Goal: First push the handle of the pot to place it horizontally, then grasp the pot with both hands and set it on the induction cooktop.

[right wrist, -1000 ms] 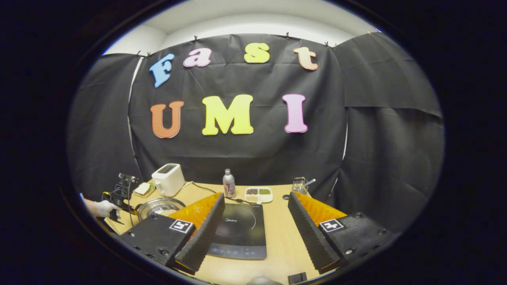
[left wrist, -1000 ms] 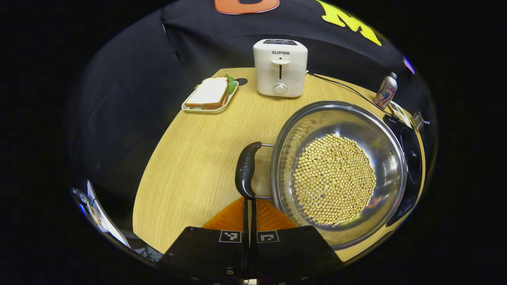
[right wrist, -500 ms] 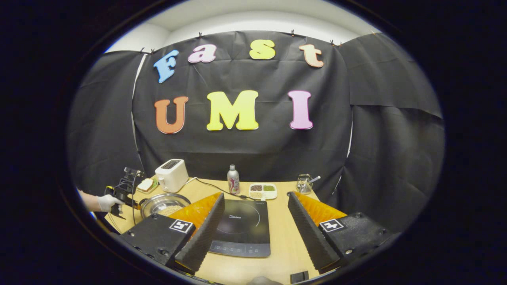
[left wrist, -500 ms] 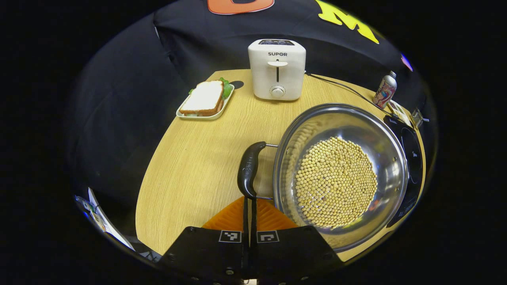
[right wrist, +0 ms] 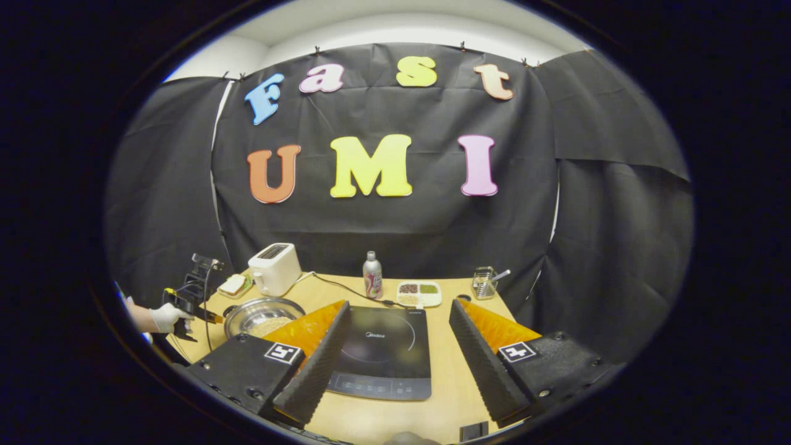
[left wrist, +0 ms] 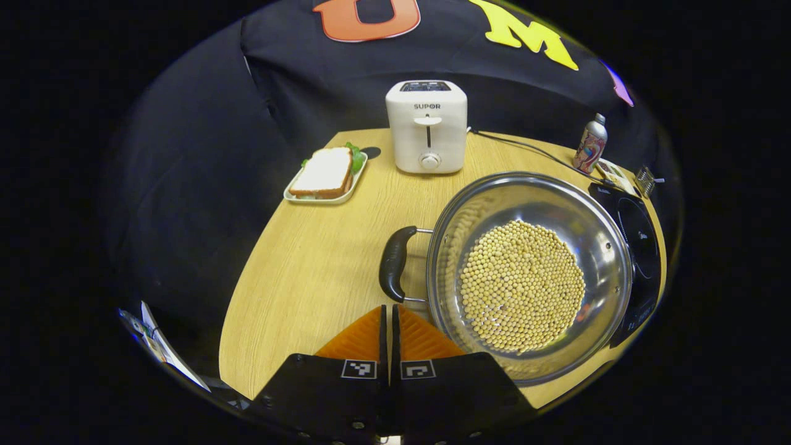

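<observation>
Retreat of your left claw [left wrist: 390, 312] is the change: clenched and empty, its tips were at the handle [left wrist: 393, 262] half a second ago and now sit just clear of its near end. The handle lies flat beside the pot [left wrist: 530, 275], which rests on the surface [left wrist: 309, 247] left of the cooktop [right wrist: 383, 346]. Your right claw [right wrist: 398, 337] hangs released above the cooktop. Judged: push complete; two-handed grasp next.

on the counter [left wrist: 309, 259] the pot [left wrist: 531, 272] sits left of the cooktop [right wrist: 383, 352], with the toaster [left wrist: 426, 127] and sandwich tray [left wrist: 325, 179] behind it.
</observation>
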`<state>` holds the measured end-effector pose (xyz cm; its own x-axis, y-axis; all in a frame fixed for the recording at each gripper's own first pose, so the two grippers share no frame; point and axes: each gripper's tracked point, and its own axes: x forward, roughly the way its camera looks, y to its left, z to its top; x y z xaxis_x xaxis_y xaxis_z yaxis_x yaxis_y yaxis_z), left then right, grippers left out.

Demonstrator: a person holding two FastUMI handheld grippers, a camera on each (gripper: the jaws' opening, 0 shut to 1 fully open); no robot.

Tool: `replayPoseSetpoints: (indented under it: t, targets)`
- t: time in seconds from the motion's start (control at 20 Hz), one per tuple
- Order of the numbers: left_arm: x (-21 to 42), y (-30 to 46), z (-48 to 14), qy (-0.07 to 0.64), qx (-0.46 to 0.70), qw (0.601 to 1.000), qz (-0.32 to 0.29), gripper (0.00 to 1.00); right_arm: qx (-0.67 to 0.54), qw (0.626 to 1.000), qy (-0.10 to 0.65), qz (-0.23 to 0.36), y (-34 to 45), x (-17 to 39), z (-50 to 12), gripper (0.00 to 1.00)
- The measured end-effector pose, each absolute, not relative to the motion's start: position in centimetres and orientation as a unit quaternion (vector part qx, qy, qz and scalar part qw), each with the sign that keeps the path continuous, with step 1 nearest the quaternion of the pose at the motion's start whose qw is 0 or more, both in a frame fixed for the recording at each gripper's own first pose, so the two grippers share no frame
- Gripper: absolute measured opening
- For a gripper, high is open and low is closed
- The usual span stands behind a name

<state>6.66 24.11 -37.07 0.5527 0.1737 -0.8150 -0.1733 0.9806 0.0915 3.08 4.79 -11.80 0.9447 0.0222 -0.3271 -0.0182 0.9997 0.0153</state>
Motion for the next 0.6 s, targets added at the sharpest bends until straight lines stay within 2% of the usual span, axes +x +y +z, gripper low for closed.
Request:
replayPoseSetpoints:
  t: [0.05,0.1,0.15,0.2,0.3,0.35,0.4,0.45,0.5,0.6]
  targets:
    - [6.5,24.3,-36.3,0.450,0.002,0.888,0.100,0.00,0.006,0.985,0.171,0.017,5.2,3.3,-12.4,0.96]
    - [6.5,24.1,-35.7,0.438,-0.002,0.895,0.089,0.07,0.007,0.984,0.176,0.024,5.7,3.6,-12.9,0.97]
    - [6.3,23.6,-34.9,0.429,-0.006,0.900,0.075,0.01,0.008,0.983,0.182,0.030,6.2,4.0,-13.4,1.00]
    - [6.2,23.3,-34.1,0.423,-0.005,0.904,0.066,0.27,0.008,0.982,0.188,0.035,6.7,4.5,-14.1,1.00]
    - [6.1,22.9,-33.3,0.414,0.001,0.909,0.054,0.59,0.009,0.978,0.203,0.052,8.2,5.5,-15.7,0.96]
    - [6.1,23.0,-33.0,0.409,0.006,0.911,0.056,0.68,0.008,0.975,0.213,0.063,9.1,6.0,-16.7,0.96]
    - [6.1,22.7,-32.9,0.405,0.008,0.913,0.058,0.86,0.009,0.972,0.223,0.079,10.2,6.6,-17.7,0.97]
    - [6.3,22.6,-32.9,0.401,0.009,0.914,0.061,0.95,0.010,0.967,0.237,0.092,11.4,7.3,-18.8,0.98]
    - [6.5,22.4,-33.4,0.399,0.009,0.915,0.061,0.98,0.009,0.962,0.252,0.104,12.5,8.1,-20.4,0.96]
    - [7.4,22.1,-33.8,0.401,0.010,0.914,0.053,0.97,0.011,0.952,0.279,0.129,15.0,9.6,-22.8,0.96]
